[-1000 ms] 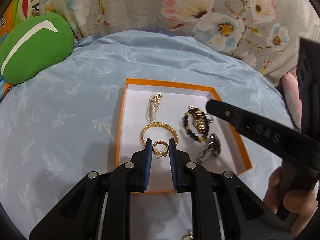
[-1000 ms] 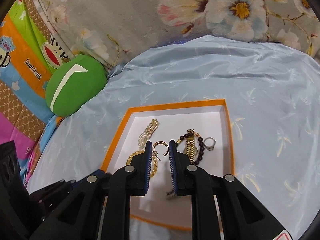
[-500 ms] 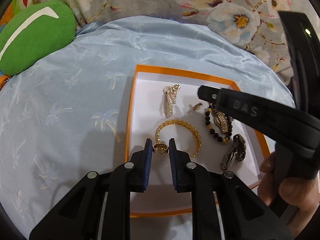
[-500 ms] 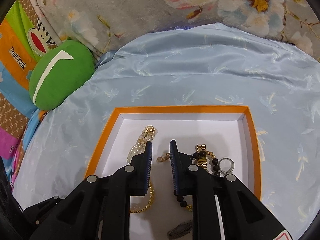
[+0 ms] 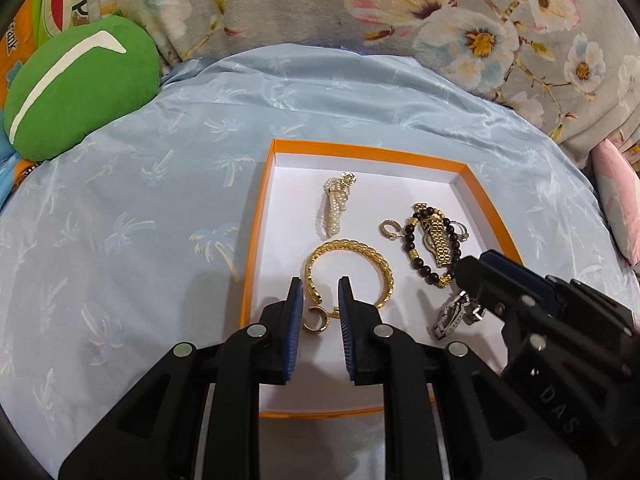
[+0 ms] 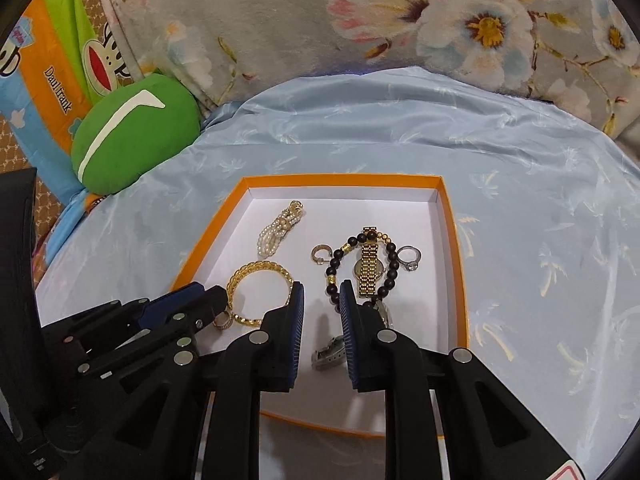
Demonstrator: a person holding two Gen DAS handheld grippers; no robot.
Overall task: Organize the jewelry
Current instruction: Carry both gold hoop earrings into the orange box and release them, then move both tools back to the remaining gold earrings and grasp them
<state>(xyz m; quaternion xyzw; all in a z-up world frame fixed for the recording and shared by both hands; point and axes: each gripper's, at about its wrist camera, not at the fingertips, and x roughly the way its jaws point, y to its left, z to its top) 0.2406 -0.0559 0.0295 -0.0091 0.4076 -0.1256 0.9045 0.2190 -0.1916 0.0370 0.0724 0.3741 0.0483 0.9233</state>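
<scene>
Left hand-held gripper low over orange box, pads apart around a gold hoop earring, not clamped. Right hand-held gripper alongside, angled in, fingers apart, empty.

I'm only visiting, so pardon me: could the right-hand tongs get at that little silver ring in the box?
Probably yes. The right tongs stand open over the orange box, and the silver ring lies uncovered just ahead and to the right, beside the black bead bracelet. Those beads sit close, so they might get nudged.

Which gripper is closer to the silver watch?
Right. The right gripper sits directly over the silver watch, which lies partly between its fingers. The left gripper is off to the side, over the gold bangle.
</scene>
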